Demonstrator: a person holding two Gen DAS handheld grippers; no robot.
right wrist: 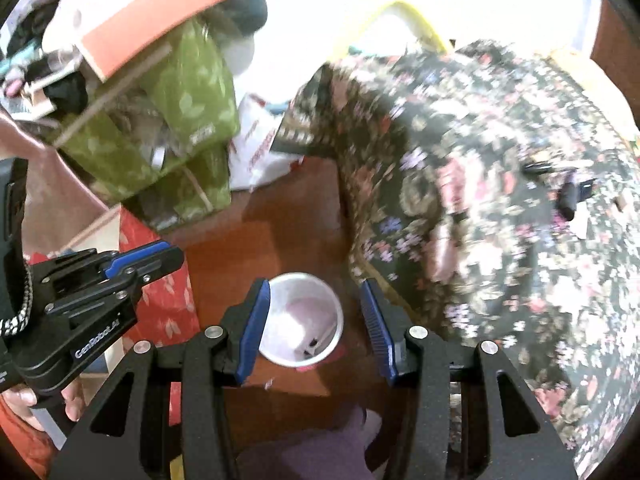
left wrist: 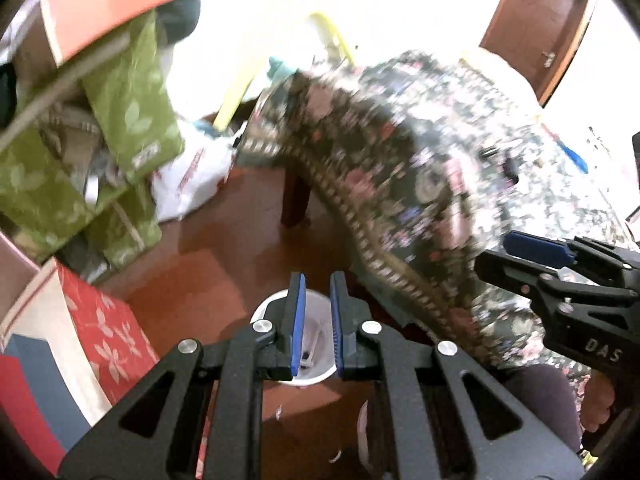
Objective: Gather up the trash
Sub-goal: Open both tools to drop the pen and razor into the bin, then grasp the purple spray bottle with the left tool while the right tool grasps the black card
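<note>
Both views: strong fisheye bending, black vignette at corners. Upper middle blown out to white glare, daylight from there. Floral cloth (left wrist: 420,184) smeared by motion blur; green bags (right wrist: 180,120) softer too. Black frames with blue fingers (right wrist: 252,324) sharp. Brown floor (left wrist: 224,248) dim, soft shadows.

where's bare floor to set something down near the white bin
Bare brown floor lies between the white bin, the green bags and the floral-cloth table. Left of the bin a red patterned bag crowds it; the white plastic bag blocks the far end.
</note>
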